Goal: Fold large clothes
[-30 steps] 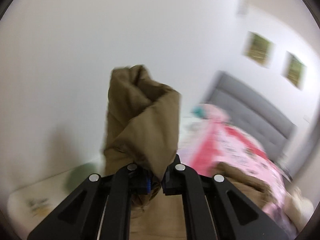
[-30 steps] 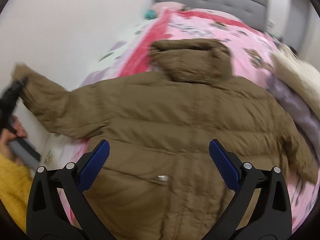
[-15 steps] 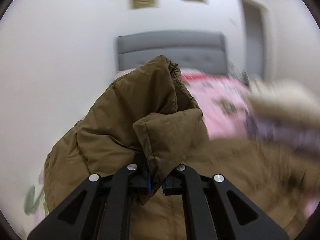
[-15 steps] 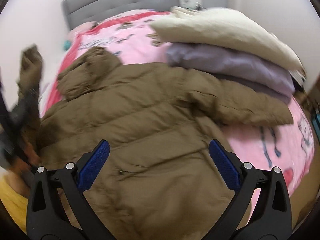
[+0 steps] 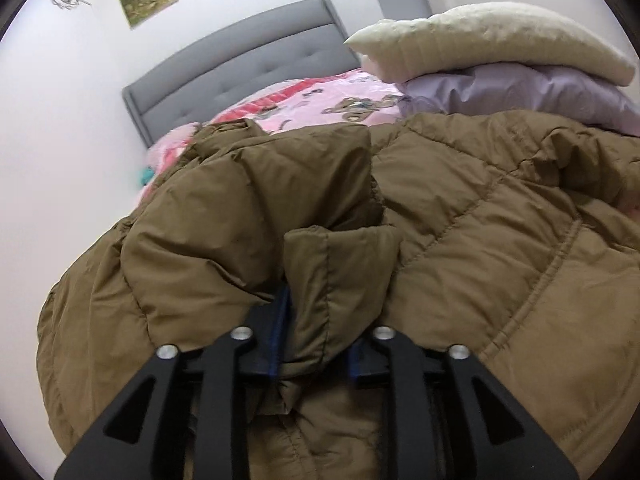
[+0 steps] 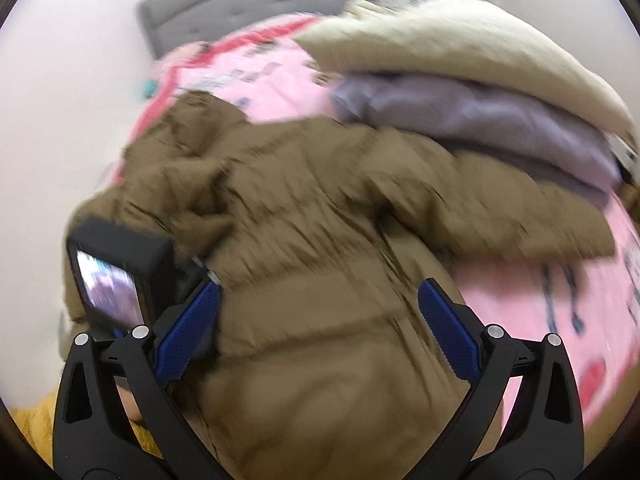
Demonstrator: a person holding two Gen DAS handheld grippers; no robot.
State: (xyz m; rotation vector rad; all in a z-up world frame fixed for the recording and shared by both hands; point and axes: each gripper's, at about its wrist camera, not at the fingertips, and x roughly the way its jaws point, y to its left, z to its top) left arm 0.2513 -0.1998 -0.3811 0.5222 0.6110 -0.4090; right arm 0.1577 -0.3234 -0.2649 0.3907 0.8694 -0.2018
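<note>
A brown puffer jacket [image 5: 472,208] lies spread back-up on the pink bed; it also fills the right wrist view [image 6: 320,248]. My left gripper [image 5: 314,344] is shut on the cuff of the jacket's sleeve [image 5: 256,208], which is folded over onto the jacket's body. My right gripper [image 6: 320,332] is open and empty, hovering above the jacket's lower back. The left gripper's camera body [image 6: 120,272] shows at the jacket's left edge. The other sleeve [image 6: 500,208] lies stretched out to the right.
A stack of a cream garment [image 5: 492,40] on a lilac one [image 5: 520,92] sits at the bed's right, close to the jacket. The pink bedspread [image 6: 560,304] and grey headboard [image 5: 240,76] are behind. A white wall [image 5: 52,160] runs along the left.
My left gripper has carried the sleeve from out at the wall side in over the jacket's body and lowered it. My right gripper has stayed open above the jacket while shifting view rightward.
</note>
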